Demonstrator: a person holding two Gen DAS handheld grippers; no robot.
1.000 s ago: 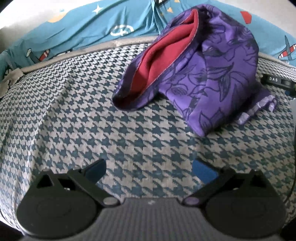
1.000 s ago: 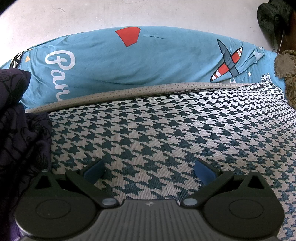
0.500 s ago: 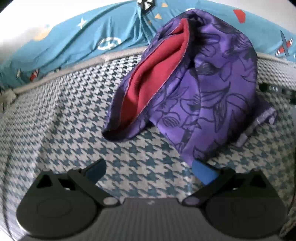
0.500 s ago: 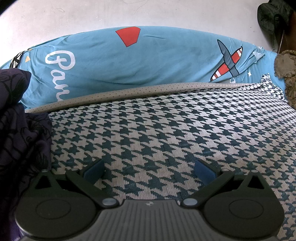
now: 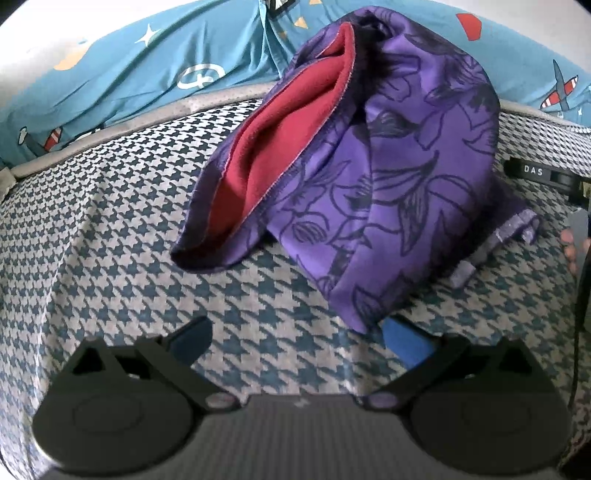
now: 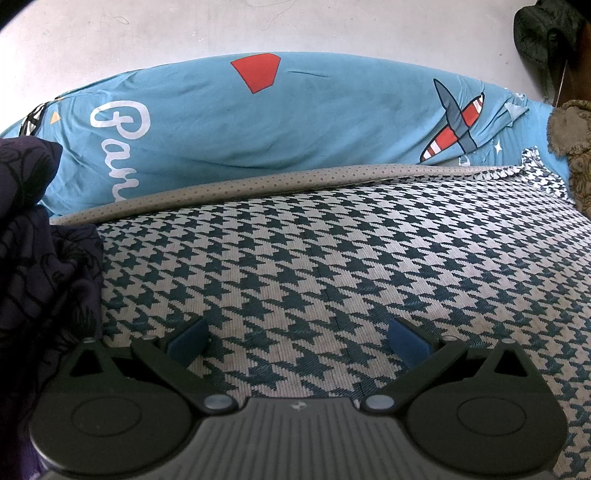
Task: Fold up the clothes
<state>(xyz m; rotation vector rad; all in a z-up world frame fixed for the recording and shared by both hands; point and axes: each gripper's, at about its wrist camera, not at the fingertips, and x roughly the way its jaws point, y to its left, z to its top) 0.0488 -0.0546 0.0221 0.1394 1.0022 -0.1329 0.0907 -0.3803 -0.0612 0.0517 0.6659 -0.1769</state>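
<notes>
Soft daylight fills both views, brightest at the top, where the pale wall point(image 6: 184, 33) nearly washes out. Fisheye distortion bows the houndstooth cover point(image 5: 110, 236) and darkens the corners. The left wrist view is slightly soft; the purple garment point(image 6: 40, 258) sits in deep shadow at the right wrist view's left edge.

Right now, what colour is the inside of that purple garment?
Red lining, clearest in the left wrist view.
</notes>
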